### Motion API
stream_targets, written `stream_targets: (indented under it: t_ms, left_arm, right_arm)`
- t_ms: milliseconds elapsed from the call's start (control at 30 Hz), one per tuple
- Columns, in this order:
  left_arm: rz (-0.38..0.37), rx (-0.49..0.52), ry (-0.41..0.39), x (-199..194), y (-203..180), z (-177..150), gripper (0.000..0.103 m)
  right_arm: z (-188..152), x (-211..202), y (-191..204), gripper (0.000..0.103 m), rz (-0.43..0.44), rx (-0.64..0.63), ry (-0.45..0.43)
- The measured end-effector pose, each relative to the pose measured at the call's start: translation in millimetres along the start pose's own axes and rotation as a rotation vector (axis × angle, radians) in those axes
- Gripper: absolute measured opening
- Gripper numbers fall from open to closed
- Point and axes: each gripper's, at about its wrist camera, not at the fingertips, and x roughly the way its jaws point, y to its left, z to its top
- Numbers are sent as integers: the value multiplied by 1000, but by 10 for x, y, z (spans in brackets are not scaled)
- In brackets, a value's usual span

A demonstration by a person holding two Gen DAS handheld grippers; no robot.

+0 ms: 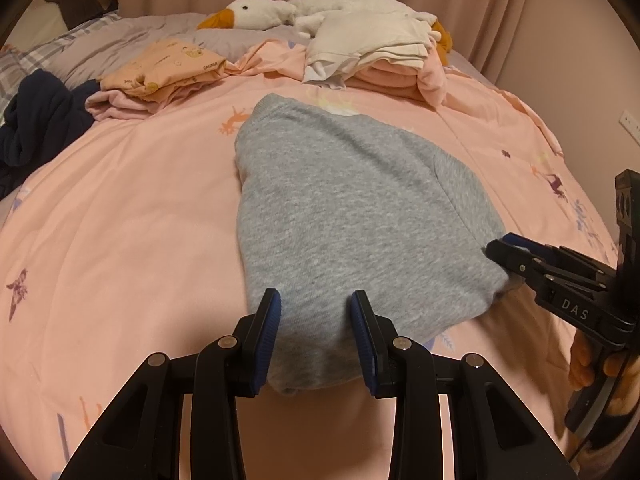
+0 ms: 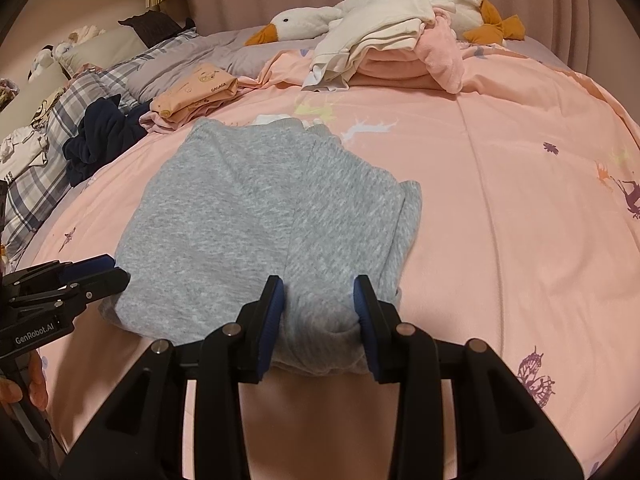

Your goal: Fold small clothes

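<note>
A grey sweatshirt-fabric garment (image 1: 344,216) lies partly folded on the pink quilt (image 1: 120,220); it also shows in the right wrist view (image 2: 256,216). My left gripper (image 1: 316,316) is open, its fingers standing either side of the garment's near left edge. My right gripper (image 2: 319,300) is open, its fingers straddling the near right corner, where the cloth bunches between them. The right gripper also shows in the left wrist view (image 1: 508,252), and the left gripper in the right wrist view (image 2: 108,272), each at the garment's edge.
Folded peach and pink clothes (image 1: 168,68), a stack of white and pink clothes (image 1: 372,52), a navy garment (image 1: 36,120) and a plush goose (image 1: 280,12) lie at the far side of the bed. Plaid pillows (image 2: 48,148) are at the left.
</note>
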Motion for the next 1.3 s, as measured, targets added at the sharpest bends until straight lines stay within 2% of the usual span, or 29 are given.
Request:
stream_targets:
  t_ms: [1300]
  left_arm:
    - [1,3,3,11,-2,-10,35]
  right_arm:
    - [-2,7,-18,39,3,1,1]
